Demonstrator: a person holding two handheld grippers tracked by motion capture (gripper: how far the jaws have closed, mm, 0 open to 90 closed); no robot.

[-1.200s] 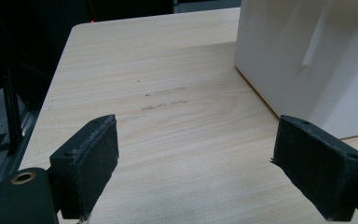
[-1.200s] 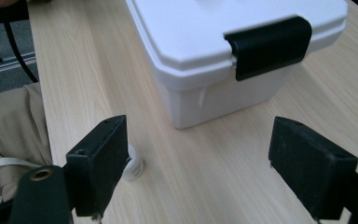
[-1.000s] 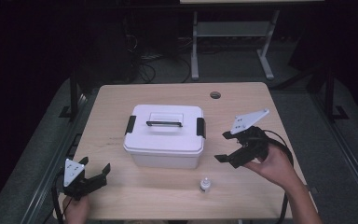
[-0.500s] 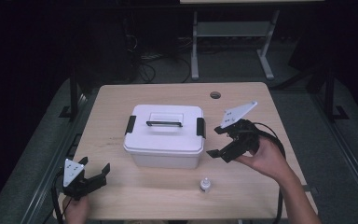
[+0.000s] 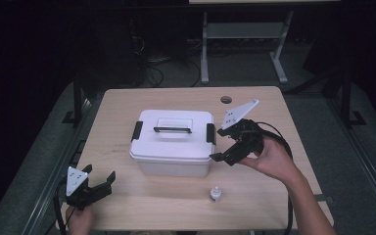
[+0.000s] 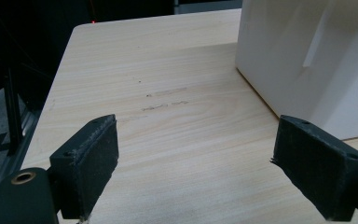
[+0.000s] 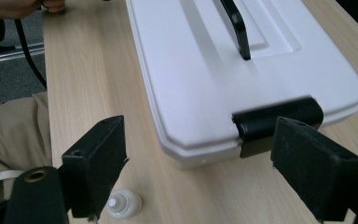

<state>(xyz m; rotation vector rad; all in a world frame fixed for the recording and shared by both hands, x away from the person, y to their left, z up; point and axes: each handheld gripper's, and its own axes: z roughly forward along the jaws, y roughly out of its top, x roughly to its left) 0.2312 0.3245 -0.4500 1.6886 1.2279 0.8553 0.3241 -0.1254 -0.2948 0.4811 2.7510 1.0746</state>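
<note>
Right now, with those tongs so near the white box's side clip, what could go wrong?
The right tongs are open beside the black latch of the white box; a crooked pull might slide the box rather than unclip it. The small bottle stands just in front of the box and could be tipped. The left tongs rest apart, not steadying the box.

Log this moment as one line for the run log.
right gripper: open, at box's right latch, not touching | left gripper: open, near table front-left | white box: lid on | small bottle: in front

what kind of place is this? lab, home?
Probably a lab or data-collection workspace, not a home: a bare wooden table in a dark room, loose cables on the floor behind it, a metal-framed desk beyond, and hand-held tracked tongs approaching a white lidded box.
</note>
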